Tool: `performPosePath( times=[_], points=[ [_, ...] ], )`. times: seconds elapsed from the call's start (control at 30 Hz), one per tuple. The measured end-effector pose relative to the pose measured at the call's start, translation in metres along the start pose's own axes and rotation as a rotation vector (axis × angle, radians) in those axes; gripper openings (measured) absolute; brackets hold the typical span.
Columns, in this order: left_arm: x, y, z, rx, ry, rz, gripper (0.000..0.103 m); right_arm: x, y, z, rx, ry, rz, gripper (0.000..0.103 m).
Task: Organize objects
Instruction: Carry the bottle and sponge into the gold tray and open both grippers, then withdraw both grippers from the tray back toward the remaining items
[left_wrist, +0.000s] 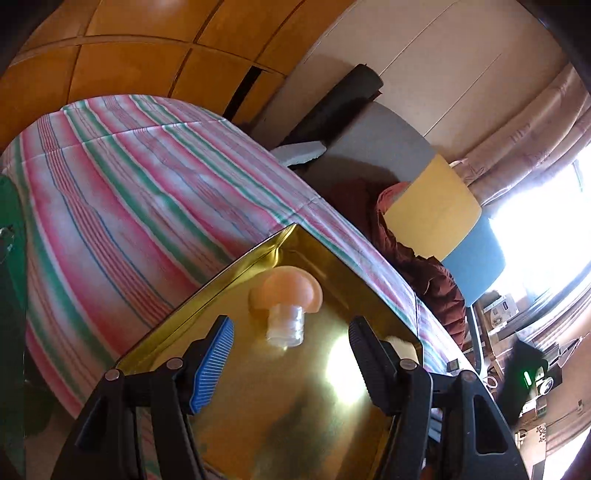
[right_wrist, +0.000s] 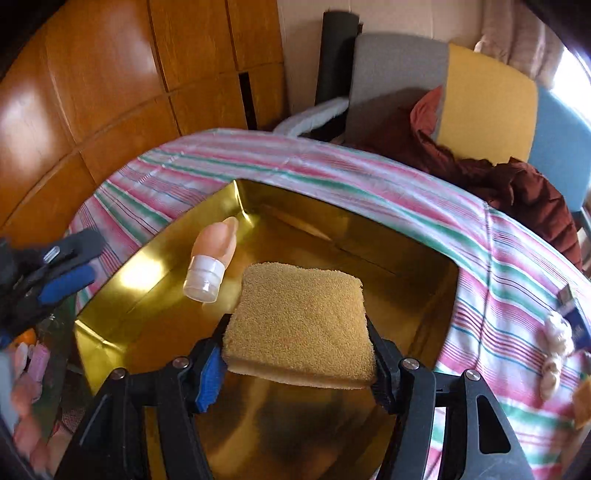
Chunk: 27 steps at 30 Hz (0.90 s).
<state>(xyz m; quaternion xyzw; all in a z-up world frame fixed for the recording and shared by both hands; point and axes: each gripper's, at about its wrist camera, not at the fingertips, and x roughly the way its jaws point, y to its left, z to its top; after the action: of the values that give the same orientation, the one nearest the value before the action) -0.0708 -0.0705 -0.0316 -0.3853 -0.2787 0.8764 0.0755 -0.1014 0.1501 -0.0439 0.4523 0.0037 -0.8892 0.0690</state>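
A shiny gold tin box (left_wrist: 207, 290) lies open on a striped cloth. Inside it rests a small mushroom-shaped thing (left_wrist: 284, 306) with a peach cap and a clear stem, also in the right wrist view (right_wrist: 212, 258). My left gripper (left_wrist: 291, 354) hovers open just over the box, a little short of the mushroom, with nothing between its fingers. My right gripper (right_wrist: 297, 334) is shut on a yellow sponge (right_wrist: 299, 317), held over the middle of the gold box (right_wrist: 155, 258). The left gripper (right_wrist: 74, 260) shows at the box's left edge. An edge of the sponge (left_wrist: 402, 349) peeks from behind my left gripper's right finger.
The striped cloth (left_wrist: 129, 192) covers the table around the box. Behind stand wooden cupboard doors (right_wrist: 110, 74) and a chair with grey and yellow cushions (right_wrist: 487, 103) and a dark red jacket (right_wrist: 517, 192). Small pale objects (right_wrist: 554, 343) lie on the cloth at right.
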Motion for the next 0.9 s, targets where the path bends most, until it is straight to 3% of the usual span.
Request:
performPosePath(
  times=[0.27, 0.33, 0.4, 0.5, 0.73, 0.9],
  points=[
    [-0.004, 0.008, -0.005, -0.003, 0.011, 0.014, 0.066, 0.038, 0.0, 0.03, 0.052, 0.049, 0.024, 0.067],
    [-0.005, 0.008, -0.006, -0.002, 0.01, 0.014, 0.066, 0.043, -0.002, 0.032, 0.077, 0.046, 0.016, 0.087],
    [-0.004, 0.008, -0.007, 0.002, 0.013, 0.016, 0.066, 0.043, -0.005, 0.031, 0.103, 0.041, 0.019, 0.09],
    [-0.003, 0.007, -0.01, 0.006, 0.02, 0.017, 0.066, 0.03, -0.008, 0.025, 0.126, 0.016, 0.046, 0.09],
    [0.001, -0.004, -0.021, 0.043, 0.043, 0.005, 0.066, -0.016, -0.008, 0.007, 0.073, -0.111, 0.015, 0.092],
    [0.002, -0.02, -0.032, 0.104, 0.063, -0.016, 0.066, -0.041, -0.013, -0.011, 0.071, -0.153, 0.003, 0.093]
  ],
)
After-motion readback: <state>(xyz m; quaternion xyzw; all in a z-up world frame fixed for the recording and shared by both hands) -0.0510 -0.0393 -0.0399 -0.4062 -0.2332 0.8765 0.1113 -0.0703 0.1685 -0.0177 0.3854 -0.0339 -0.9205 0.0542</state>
